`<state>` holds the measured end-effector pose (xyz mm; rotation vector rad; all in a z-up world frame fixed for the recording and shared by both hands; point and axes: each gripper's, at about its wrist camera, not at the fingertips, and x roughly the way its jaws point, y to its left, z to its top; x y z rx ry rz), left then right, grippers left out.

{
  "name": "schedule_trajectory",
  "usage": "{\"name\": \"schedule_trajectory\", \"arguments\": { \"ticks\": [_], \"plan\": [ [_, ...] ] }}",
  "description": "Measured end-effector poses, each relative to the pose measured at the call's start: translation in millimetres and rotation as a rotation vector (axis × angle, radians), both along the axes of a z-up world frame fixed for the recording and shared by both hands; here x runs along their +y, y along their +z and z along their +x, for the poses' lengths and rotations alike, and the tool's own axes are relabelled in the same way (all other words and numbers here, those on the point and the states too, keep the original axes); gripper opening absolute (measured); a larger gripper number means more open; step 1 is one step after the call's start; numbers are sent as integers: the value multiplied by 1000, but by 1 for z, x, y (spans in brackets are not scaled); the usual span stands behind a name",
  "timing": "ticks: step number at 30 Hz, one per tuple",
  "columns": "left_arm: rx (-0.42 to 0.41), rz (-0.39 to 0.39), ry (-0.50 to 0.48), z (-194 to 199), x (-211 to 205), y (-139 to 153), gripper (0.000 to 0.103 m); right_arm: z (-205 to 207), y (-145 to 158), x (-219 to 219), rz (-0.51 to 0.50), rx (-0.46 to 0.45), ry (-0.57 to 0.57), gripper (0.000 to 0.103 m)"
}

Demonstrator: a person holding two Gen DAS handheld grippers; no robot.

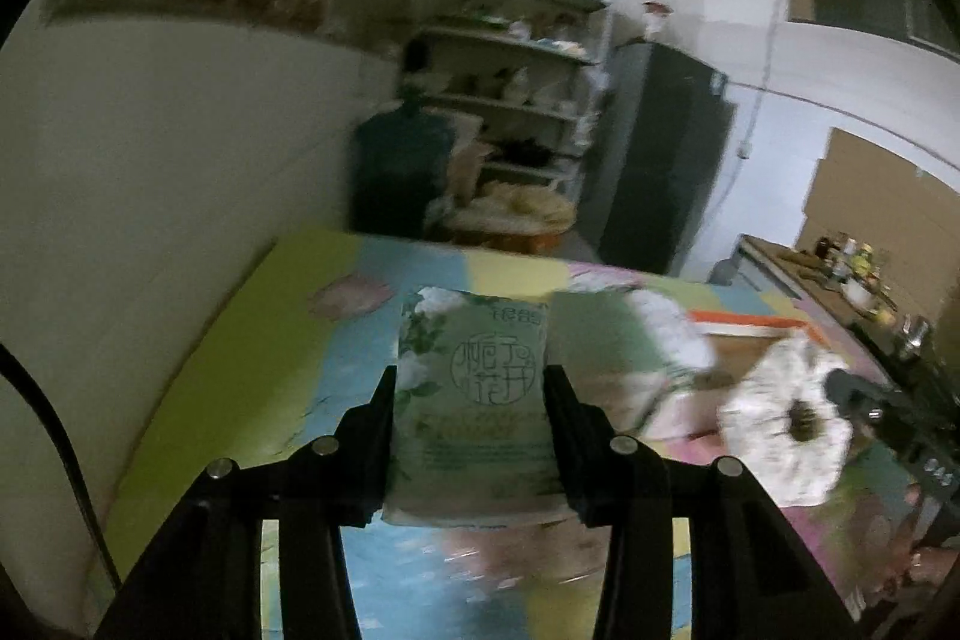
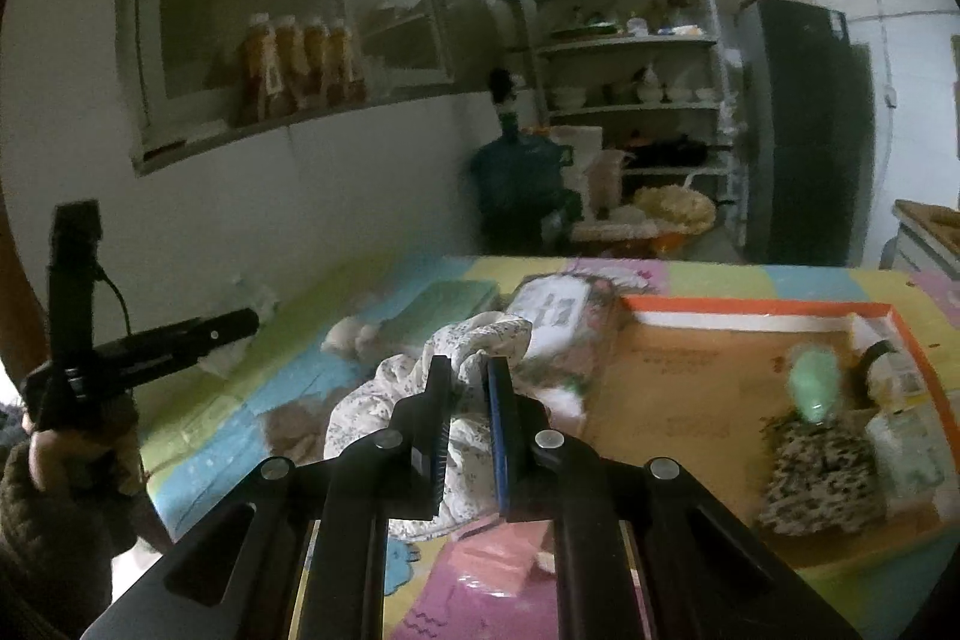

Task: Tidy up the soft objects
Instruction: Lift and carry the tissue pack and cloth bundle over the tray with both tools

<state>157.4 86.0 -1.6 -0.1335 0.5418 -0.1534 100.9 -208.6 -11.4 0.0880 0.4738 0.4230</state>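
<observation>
Shelf rack (image 2: 630, 40) with crockery – dark fridge (image 2: 804, 130) beside it – orange bottles (image 2: 300, 64) on window ledge.

**Colours and patterns on the table**

A pale green tissue pack (image 1: 471, 400) is printed with white flowers and a round emblem. The cloth (image 2: 420, 400) is white, speckled with small dark sprigs. The table cover (image 1: 240, 370) is blocked in lime, sky blue, pink and yellow. The box (image 2: 720, 382) is brown, edged orange.
</observation>
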Motion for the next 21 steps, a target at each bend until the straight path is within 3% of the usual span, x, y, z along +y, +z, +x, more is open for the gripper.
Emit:
{"name": "schedule_trajectory", "arguments": {
  "ticks": [11,21],
  "plan": [
    [-19,-15,-190,23,-97,23,46,-8,15,-50,3,-47,-113,12],
    [-10,-21,-287,42,-160,27,46,-4,19,-99,34,-51,-202,12]
  ]
}}
